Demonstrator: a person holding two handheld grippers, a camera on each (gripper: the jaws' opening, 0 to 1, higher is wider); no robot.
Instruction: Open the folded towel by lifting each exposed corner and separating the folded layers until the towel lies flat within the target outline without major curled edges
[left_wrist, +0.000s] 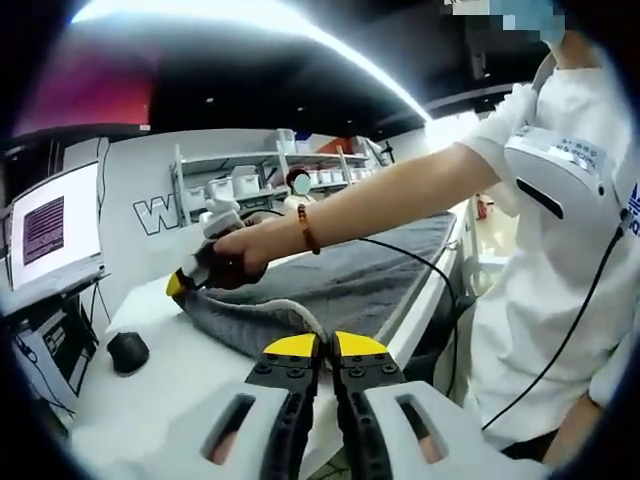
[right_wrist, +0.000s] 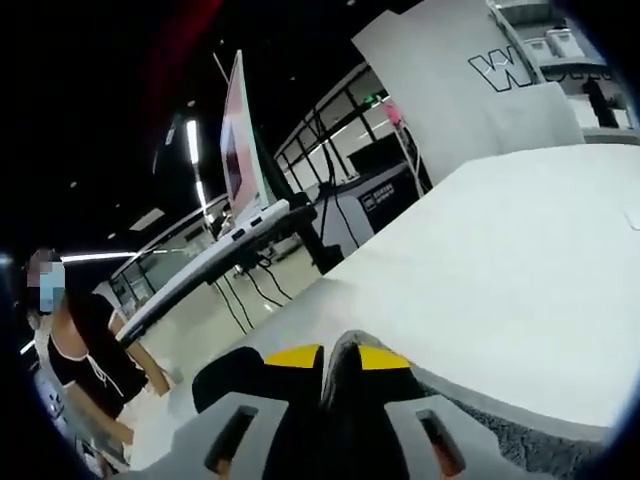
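Your left gripper (left_wrist: 326, 352) hovers closed beside the grey towel (left_wrist: 340, 280), whose folded corner your right gripper (right_wrist: 335, 358) pinches on the desk (right_wrist: 520, 270).

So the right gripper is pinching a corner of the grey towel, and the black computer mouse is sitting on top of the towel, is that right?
Not quite. The black computer mouse sits on the bare white table beside the grey towel, not on it, as the left gripper view shows. The rest holds: the right gripper has its jaws shut on the towel's corner.

A black mouse (left_wrist: 128, 351) on the white table (left_wrist: 180, 390), near a laptop (left_wrist: 52, 232).
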